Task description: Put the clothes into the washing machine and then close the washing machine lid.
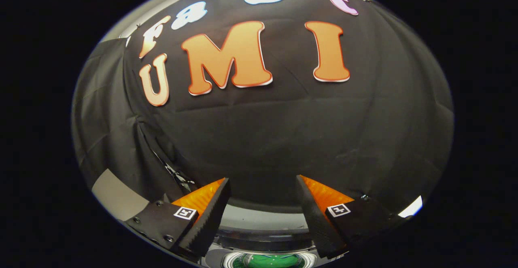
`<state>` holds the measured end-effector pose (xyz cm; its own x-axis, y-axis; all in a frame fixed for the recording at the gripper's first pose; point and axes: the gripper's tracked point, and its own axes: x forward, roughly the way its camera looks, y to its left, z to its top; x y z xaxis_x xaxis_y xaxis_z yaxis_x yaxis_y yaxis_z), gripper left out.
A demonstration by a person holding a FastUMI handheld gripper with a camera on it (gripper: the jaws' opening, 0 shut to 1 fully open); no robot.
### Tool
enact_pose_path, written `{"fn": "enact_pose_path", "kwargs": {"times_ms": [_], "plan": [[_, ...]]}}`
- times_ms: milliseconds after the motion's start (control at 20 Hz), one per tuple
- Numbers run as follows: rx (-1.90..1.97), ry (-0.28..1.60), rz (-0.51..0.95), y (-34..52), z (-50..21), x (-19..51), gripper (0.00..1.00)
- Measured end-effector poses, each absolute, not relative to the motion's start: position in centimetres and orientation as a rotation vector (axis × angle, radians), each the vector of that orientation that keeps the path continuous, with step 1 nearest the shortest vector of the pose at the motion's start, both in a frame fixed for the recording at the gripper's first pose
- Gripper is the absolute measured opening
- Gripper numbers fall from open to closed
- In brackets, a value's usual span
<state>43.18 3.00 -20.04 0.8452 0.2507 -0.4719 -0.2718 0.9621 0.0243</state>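
The two-finger gripper [263, 203], black with orange ribbed side panels and toothed inner pads, sits at the bottom centre of the frame with its fingers spread wide and nothing between them. Each finger carries a small square black-and-white marker near its base.

In the gap between the fingers, at the very bottom of the frame, lies part of the washing machine [263, 223]: a pale grey curved top surface, then a dark glossy band, then a white ring around a green patch [269, 261]. Whether that green is clothing inside the drum or something seen through a closed lid cannot be told from so thin a slice.

Beyond the fingers, black cloth [283, 138] hangs across the middle and upper frame, with a pale strip of floor or wall [115, 195] at lower left.

As a judgement: the gripper holds no clothes, so either the loading is done or it has not begun, and the lid's state is unclear.
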Motion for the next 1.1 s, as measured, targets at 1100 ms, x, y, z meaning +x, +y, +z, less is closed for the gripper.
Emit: {"fn": "enact_pose_path", "kwargs": {"times_ms": [1100], "plan": [[-0.113, 0.497, 0.303, 1.3, -23.6, 38.5, 0.99]]}}
